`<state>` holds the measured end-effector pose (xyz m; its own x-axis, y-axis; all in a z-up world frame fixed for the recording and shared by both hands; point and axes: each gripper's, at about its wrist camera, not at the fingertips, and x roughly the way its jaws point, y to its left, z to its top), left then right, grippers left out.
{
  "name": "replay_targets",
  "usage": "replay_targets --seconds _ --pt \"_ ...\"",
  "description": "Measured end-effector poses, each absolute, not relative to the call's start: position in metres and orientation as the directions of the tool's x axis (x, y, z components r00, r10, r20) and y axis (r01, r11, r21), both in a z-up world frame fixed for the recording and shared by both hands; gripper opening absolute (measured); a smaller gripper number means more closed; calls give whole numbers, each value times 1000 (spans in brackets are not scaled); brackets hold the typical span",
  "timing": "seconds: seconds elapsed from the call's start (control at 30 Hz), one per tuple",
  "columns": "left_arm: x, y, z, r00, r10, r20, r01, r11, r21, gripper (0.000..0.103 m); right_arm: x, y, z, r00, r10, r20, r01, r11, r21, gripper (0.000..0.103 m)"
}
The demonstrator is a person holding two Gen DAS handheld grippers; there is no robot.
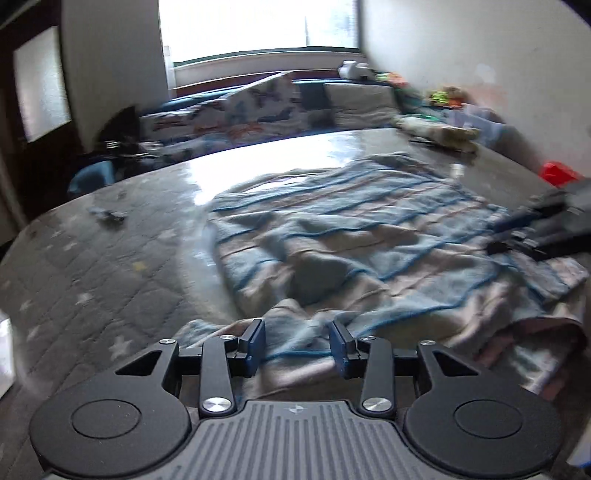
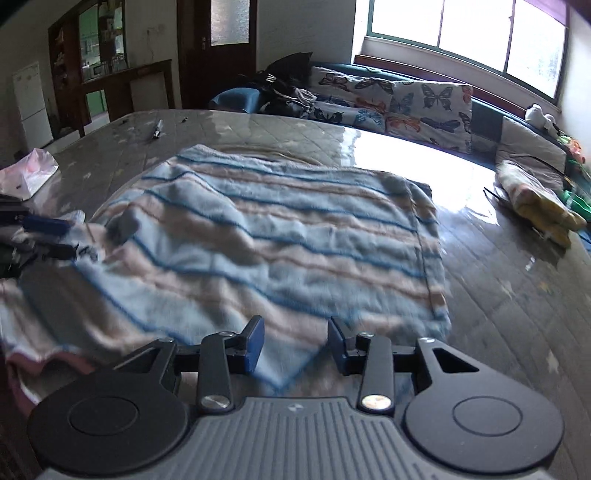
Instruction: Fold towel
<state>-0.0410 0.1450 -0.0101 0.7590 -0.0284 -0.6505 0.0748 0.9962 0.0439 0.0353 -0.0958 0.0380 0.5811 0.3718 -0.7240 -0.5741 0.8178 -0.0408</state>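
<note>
**Loose near edge may spoil the fold**

The striped towel (image 1: 351,236) lies on the grey quilted mattress (image 1: 92,266), with the window (image 2: 469,33) at its far side. The edge away from the window is wrinkled and one layer is turned over. The left gripper (image 1: 297,345) stands partly open over that edge, and nothing is pinched. The right gripper (image 2: 295,345) is also partly open over a loose corner. A grip on one layer only could drag the fold crooked.

The towel (image 2: 258,236) is pale blue with beige bands and thin dark blue lines. At twelve o'clock, white cushions (image 2: 406,99) carry blue, orange and black butterflies; the grey mattress (image 1: 92,266) shows white stars.
</note>
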Motion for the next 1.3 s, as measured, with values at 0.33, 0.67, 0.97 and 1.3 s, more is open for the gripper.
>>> replay_targets --seconds 0.33,0.67,0.97,1.3 --pt "-39 215 -23 697 133 -704 -204 979 -17 50 19 -118 29 579 351 -736 -529 848 -12 40" --pt "-17 211 -19 710 83 -699 -160 986 -46 38 18 -115 28 584 346 -734 -523 852 -14 41" --pt "-18 189 -29 716 75 -694 -78 997 27 3 18 -114 27 589 343 -732 -524 852 -21 41" --pt "-68 220 6 743 354 -568 -384 921 71 0 14 -116 27 605 330 -724 -512 858 -37 43"
